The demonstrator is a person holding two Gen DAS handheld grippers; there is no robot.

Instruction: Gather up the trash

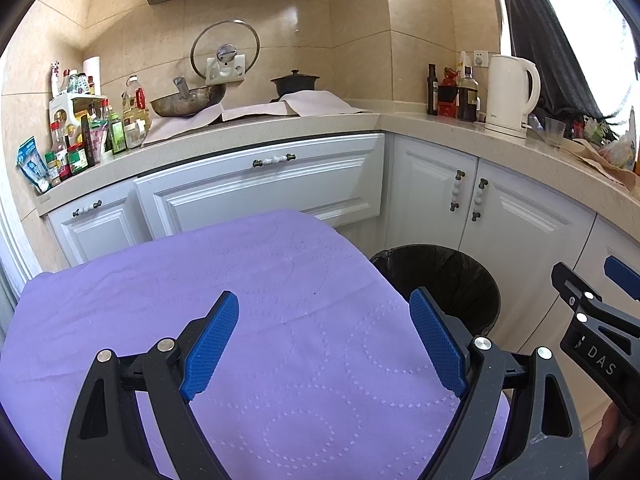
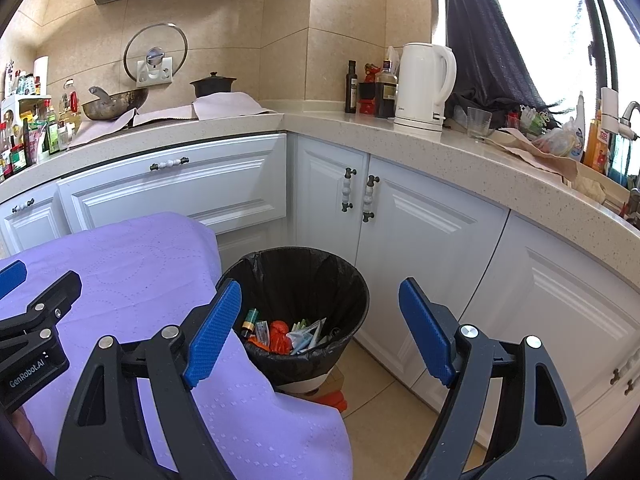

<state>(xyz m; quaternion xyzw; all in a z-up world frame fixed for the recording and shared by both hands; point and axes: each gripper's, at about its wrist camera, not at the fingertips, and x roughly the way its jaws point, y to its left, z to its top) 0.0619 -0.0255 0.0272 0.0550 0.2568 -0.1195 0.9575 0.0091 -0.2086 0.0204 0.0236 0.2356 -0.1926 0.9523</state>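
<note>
A black-lined trash bin (image 2: 304, 280) stands on the floor beside the purple-covered table (image 2: 132, 272). Inside lie a red crumpled piece (image 2: 279, 336), wrappers (image 2: 308, 334) and a small battery (image 2: 251, 317). My right gripper (image 2: 320, 328) hangs open over the bin's near rim, nothing between its blue pads. My left gripper (image 1: 324, 344) is open above the purple cloth (image 1: 224, 280), holding nothing. In the left wrist view the bin (image 1: 448, 280) shows at the cloth's right edge, and the right gripper's fingers (image 1: 580, 300) sit at the far right.
White cabinets (image 2: 420, 240) wrap around the corner behind the bin. The counter (image 2: 340, 128) carries a white kettle (image 2: 426, 84), bottles (image 2: 384, 88), a glass (image 2: 479, 122), a wok (image 2: 114, 106) and a black pot (image 2: 212, 84). Tile floor (image 2: 372, 392) shows right of the table.
</note>
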